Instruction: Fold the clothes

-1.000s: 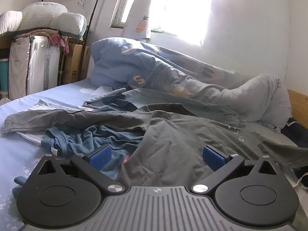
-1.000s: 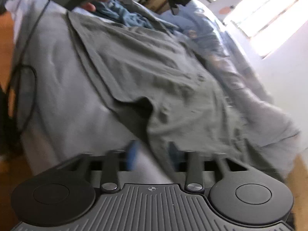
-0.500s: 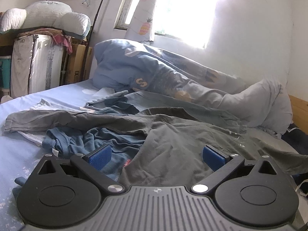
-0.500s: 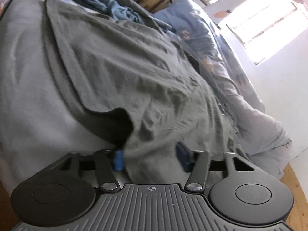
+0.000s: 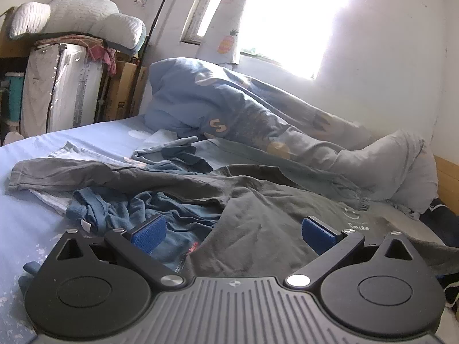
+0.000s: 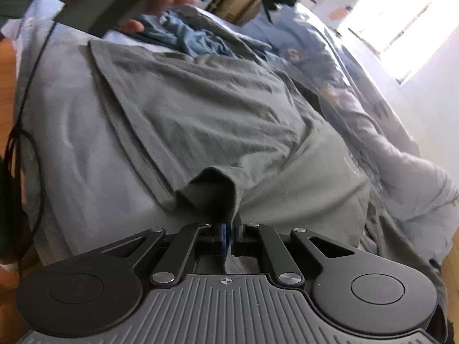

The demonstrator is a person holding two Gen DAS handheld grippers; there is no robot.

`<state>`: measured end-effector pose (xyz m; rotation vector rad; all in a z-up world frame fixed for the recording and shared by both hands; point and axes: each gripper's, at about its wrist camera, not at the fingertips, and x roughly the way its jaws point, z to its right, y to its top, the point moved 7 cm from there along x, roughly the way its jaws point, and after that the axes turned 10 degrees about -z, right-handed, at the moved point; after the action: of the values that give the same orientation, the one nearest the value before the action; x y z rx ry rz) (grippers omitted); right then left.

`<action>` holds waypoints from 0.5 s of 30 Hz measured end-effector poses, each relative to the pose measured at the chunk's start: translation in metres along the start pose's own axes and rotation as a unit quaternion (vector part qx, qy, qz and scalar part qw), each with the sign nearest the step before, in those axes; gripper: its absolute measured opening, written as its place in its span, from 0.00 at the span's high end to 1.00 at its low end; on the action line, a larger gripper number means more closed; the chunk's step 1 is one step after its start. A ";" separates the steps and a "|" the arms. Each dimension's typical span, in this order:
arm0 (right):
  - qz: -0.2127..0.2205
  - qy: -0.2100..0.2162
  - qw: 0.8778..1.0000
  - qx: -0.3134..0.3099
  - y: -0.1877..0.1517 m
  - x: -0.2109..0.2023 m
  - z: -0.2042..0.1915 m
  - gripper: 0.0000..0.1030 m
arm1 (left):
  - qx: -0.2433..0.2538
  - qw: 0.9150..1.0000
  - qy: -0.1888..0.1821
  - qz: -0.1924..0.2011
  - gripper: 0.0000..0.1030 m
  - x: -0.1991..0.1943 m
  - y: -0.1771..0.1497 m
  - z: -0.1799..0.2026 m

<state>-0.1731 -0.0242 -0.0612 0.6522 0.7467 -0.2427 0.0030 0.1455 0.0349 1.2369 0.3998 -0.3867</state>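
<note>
- Left wrist view, far left: tall white padded bundle in clear plastic point(image 5: 61, 86), contoured white pillow point(image 5: 77, 18) on top, thin black metal rail point(image 5: 155, 20) beside it.
- Bed point(image 5: 23, 223) has a smooth pale blue sheet, faint white flecks near the front edge.
- Blue t-shirt point(image 5: 137, 212): soft knit, crumpled in a heap on the sheet, small white tag sticking out, partly under the grey shirt.
- Left claw point(image 5: 232, 232): black linkage arms, ribbed grey body, blue textured pads point(image 5: 149, 230) wide apart, holding nothing, hovering over the seam where blue cloth meets grey.
- Grey t-shirt point(image 5: 258, 229): matte cotton, wrinkled, spread across the middle of the bed, one long sleeve reaching left; small white smiley print with lettering on the right part.
- Behind it a puffy light blue duvet point(image 5: 218, 114) with printed letters, bunched in a ridge toward the right; bright window point(image 5: 287, 20) with pineapple-print curtain above.
- Right wrist view, left: thin black cable point(image 6: 25, 132) looping at the bed edge; a hand point(image 6: 160, 3) with the other dark device at top, blurred.
- Same grey t-shirt point(image 6: 200, 109) lies flat and broad on the sheet, hem line running diagonally, soft creases.
- Right claw point(image 6: 228, 233): pads pressed together, clamped on a pinched fold of the grey t-shirt's edge; fabric tents up into a small peaked ridge just above the pads.
- Right: duvet point(image 6: 358, 106) slopes away, window glare at top corner.
</note>
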 end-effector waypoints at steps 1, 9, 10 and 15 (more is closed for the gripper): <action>0.000 0.000 1.000 -0.001 -0.001 -0.001 -0.003 0.96 | 0.002 1.000 0.000 0.000 0.00 0.000 0.000 0.001; -0.004 0.012 1.000 0.000 -0.012 -0.015 -0.017 0.90 | 0.019 1.000 -0.002 -0.002 0.00 0.003 0.001 0.012; -0.005 0.019 1.000 0.004 -0.015 -0.019 -0.015 0.86 | 0.021 1.000 -0.002 -0.002 0.00 0.004 0.002 0.013; 0.008 0.032 0.999 0.036 -0.029 -0.039 0.000 0.48 | 0.036 0.999 0.003 -0.008 0.00 -0.007 0.000 0.009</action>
<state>-0.2133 -0.0478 -0.0476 0.7358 0.7965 -0.2364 -0.0025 0.1370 0.0410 1.3066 0.4043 -0.4143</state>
